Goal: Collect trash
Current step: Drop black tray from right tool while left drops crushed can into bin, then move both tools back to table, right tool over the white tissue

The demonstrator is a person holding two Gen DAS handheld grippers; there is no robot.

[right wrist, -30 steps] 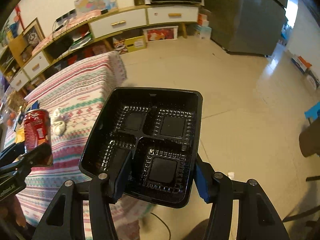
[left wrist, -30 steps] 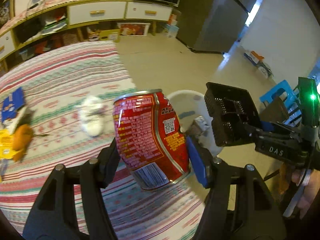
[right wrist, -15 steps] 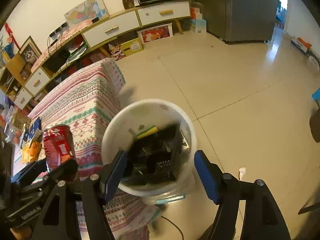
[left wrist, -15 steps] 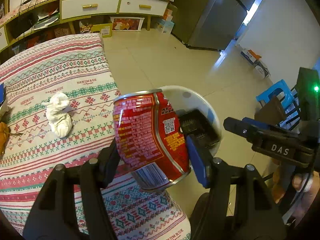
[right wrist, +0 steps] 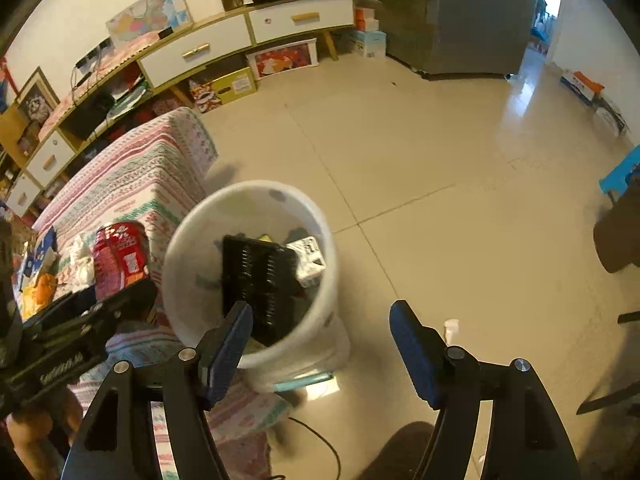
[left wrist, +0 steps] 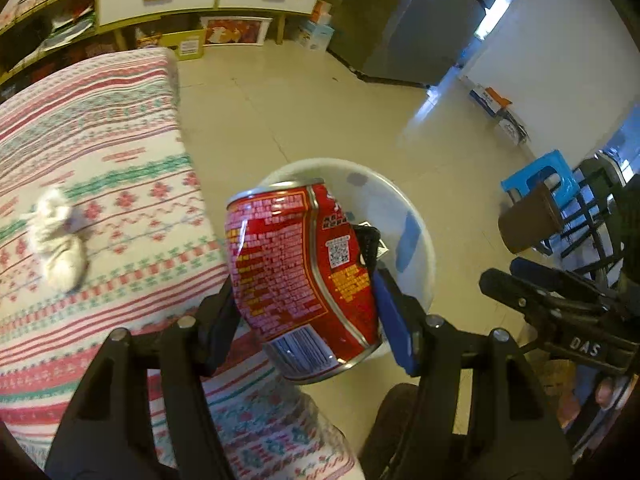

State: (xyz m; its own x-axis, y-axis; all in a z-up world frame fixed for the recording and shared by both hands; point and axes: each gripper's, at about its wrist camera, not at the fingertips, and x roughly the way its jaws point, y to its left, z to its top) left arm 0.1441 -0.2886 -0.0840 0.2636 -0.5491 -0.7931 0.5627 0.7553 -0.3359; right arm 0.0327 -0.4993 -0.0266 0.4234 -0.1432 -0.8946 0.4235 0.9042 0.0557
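Note:
A dented red drink can is clamped between the pads of my left gripper, which is shut on it just past the table's edge, above the near rim of the white bin. In the right wrist view the can shows left of the bin. A black plastic tray stands on edge inside the bin beside a white carton. My right gripper hangs open over the bin with nothing between its blue pads. A crumpled white tissue lies on the patterned tablecloth.
Orange and blue wrappers lie on the table's far left. A blue stool and a brown chair back stand to the right. A low cabinet and a grey fridge line the back. The tiled floor lies beyond the bin.
The black tray left my right gripper and dropped into the white bin, and the right jaws spread wider. My left gripper carried the can off the table toward the bin.

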